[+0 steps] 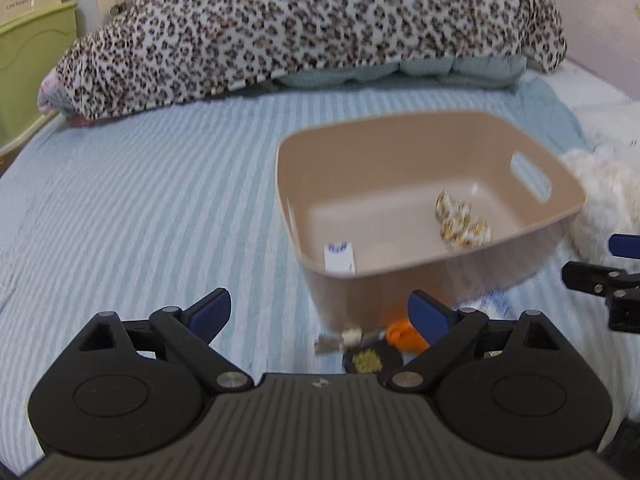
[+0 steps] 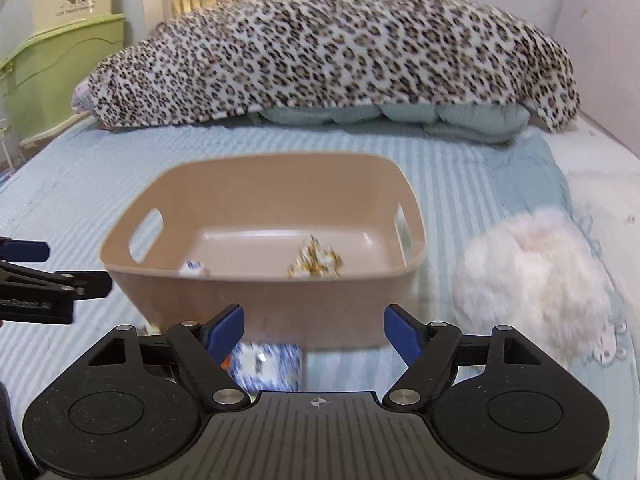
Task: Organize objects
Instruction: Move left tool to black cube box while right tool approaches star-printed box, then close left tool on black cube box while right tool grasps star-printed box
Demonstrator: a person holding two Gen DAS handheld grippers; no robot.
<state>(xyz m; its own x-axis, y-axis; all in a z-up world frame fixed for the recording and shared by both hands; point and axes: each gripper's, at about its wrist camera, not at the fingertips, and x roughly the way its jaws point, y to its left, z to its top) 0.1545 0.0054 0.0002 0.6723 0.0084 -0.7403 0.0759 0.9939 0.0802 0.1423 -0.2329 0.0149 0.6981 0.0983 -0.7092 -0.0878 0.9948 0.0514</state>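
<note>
A tan plastic bin stands on the striped bed. Inside lie a small white and blue packet and a crumpled gold-patterned item. My left gripper is open and empty, in front and left of the bin. Near its right finger lie keys, an orange piece and a small dark item. My right gripper is open and empty, just before the bin's near wall. A blue and white packet lies under it.
A white fluffy plush lies right of the bin. A leopard-print blanket over a pale blue quilt fills the far end of the bed. A green cabinet stands at the far left.
</note>
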